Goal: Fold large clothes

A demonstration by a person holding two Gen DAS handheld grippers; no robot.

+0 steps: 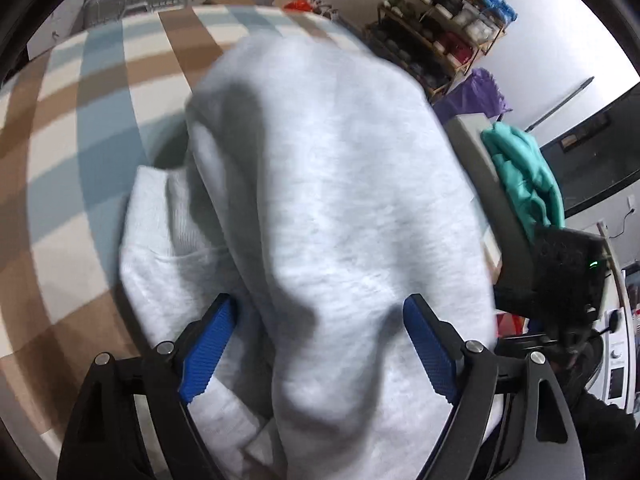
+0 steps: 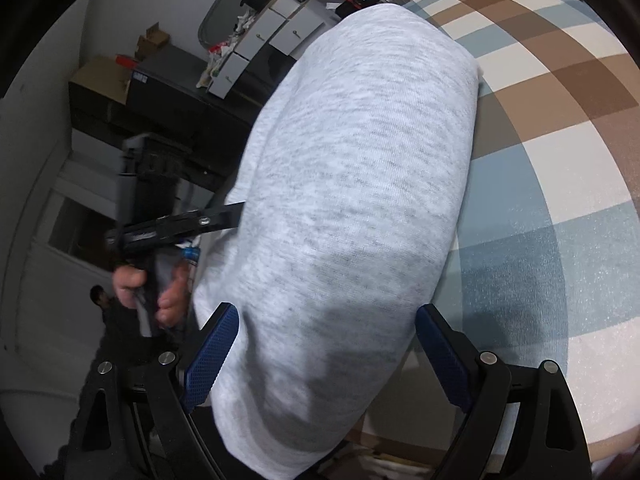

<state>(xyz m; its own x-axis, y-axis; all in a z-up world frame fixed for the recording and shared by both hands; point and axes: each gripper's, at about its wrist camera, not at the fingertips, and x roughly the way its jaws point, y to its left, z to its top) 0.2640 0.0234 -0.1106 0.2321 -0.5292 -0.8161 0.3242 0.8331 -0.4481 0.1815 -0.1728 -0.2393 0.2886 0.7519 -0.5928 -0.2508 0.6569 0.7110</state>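
Soft matt heathered-grey knit sweatshirt [image 1: 320,200]; checked woven bedcover [image 1: 100,120]; ribbed blue rubbery pads on matt black plastic fingers [image 1: 208,352]

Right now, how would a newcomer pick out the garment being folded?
Find the bed's checked cover in brown, blue and cream. On it lies the pale grey sweatshirt, a bulky, soft heathered knit. Unlike the teal garment off to the side, it fills the middle of both views.

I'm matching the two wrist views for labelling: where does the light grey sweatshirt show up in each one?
Left wrist: the grey sweatshirt fills the centre, running down between the open left gripper.
Right wrist: it runs diagonally through the middle, down between the open right gripper.
Shared landmark: the checked bedcover beneath it.
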